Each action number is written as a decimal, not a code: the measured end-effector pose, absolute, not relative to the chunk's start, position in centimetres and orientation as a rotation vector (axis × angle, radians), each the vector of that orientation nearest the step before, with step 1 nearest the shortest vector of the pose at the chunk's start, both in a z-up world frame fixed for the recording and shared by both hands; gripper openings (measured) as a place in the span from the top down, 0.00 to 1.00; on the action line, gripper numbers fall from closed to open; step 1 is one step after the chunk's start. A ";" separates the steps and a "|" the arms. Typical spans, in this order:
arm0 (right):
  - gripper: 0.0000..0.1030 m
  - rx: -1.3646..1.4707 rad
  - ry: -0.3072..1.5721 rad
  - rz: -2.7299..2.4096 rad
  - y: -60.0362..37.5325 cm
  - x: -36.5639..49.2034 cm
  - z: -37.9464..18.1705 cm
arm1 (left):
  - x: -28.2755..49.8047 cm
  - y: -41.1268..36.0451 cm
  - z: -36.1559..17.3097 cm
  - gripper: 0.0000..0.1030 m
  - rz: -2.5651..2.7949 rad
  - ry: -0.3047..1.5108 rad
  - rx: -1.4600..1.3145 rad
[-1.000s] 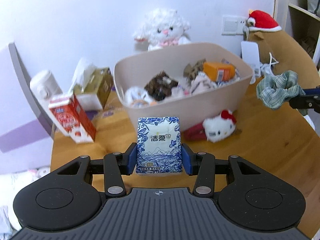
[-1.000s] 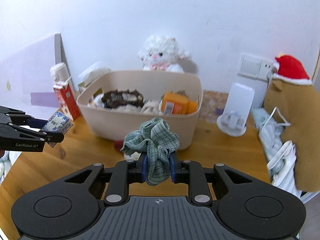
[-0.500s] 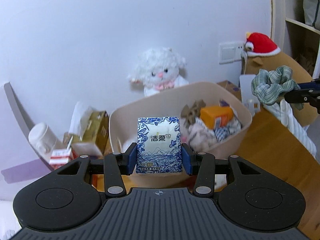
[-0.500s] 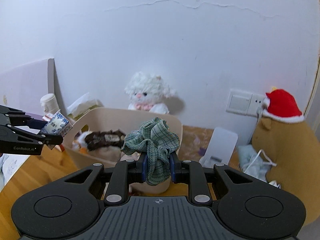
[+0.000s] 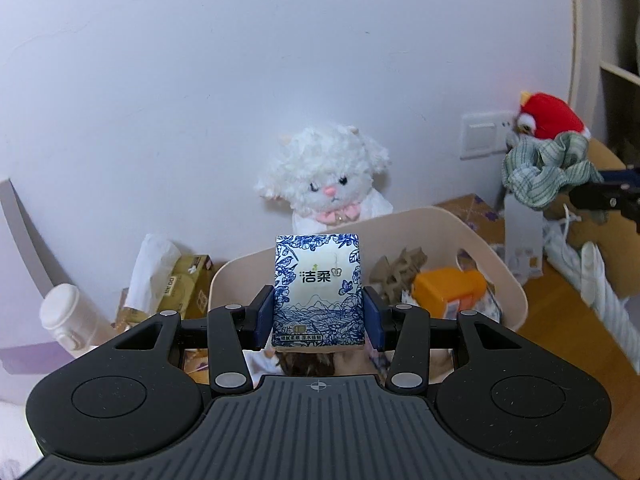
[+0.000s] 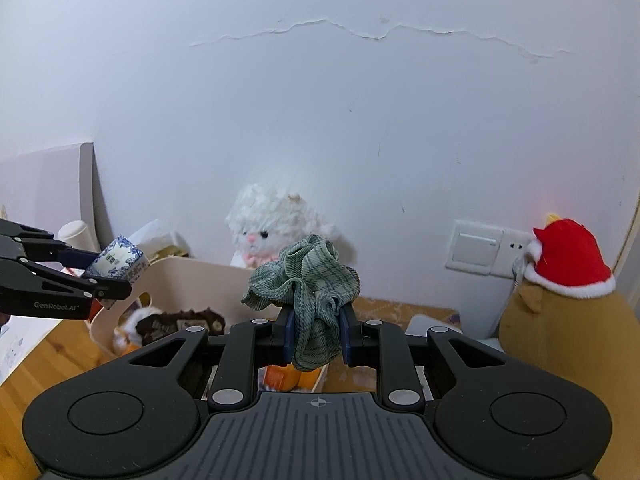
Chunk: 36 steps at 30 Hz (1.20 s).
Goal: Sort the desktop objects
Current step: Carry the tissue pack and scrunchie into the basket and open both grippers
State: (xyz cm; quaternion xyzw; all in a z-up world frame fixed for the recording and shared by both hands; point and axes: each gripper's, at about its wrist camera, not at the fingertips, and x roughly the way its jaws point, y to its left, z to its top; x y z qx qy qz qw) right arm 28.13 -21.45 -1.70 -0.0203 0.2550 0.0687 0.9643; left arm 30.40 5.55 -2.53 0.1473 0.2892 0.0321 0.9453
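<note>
My left gripper (image 5: pixel 318 316) is shut on a blue-and-white tissue pack (image 5: pixel 318 288) and holds it above the near rim of the beige basket (image 5: pixel 508 280). The pack also shows in the right wrist view (image 6: pixel 120 262). My right gripper (image 6: pixel 316 338) is shut on a green checked cloth scrunchie (image 6: pixel 308 284) and holds it above the basket's right part (image 6: pixel 192 276). The scrunchie shows at the right of the left wrist view (image 5: pixel 548 174). The basket holds an orange box (image 5: pixel 448 290), a hair claw (image 5: pixel 396 274) and several other items.
A white plush lamb (image 5: pixel 328 180) sits behind the basket against the wall. A gold tissue box (image 5: pixel 180 284) and a white bottle (image 5: pixel 68 318) stand at the left. A brown plush with a red hat (image 6: pixel 568 280) and a wall socket (image 6: pixel 480 246) are at the right.
Both grippers have risen and moved forward over the basket with their loads. The views have tilted up, so the table and the items in front of the basket have dropped out of sight.
</note>
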 end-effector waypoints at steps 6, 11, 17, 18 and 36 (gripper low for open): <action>0.80 -0.048 0.521 0.172 -20.7 31.3 -2.5 | 32.8 5.0 -4.0 0.55 0.082 0.615 0.332; 0.80 -0.086 0.547 0.243 -19.5 33.6 -3.4 | 34.1 5.0 -6.0 0.55 0.093 0.659 0.344; 0.80 -0.127 0.577 0.299 -18.2 35.9 -4.7 | 35.7 5.3 -8.0 0.55 0.101 0.695 0.341; 0.80 -0.131 0.585 0.305 -18.2 36.2 -4.9 | 35.9 5.4 -8.3 0.55 0.103 0.705 0.340; 0.76 -0.188 0.765 0.326 -16.4 40.1 -9.6 | 38.6 5.7 -11.5 0.55 0.140 0.841 0.325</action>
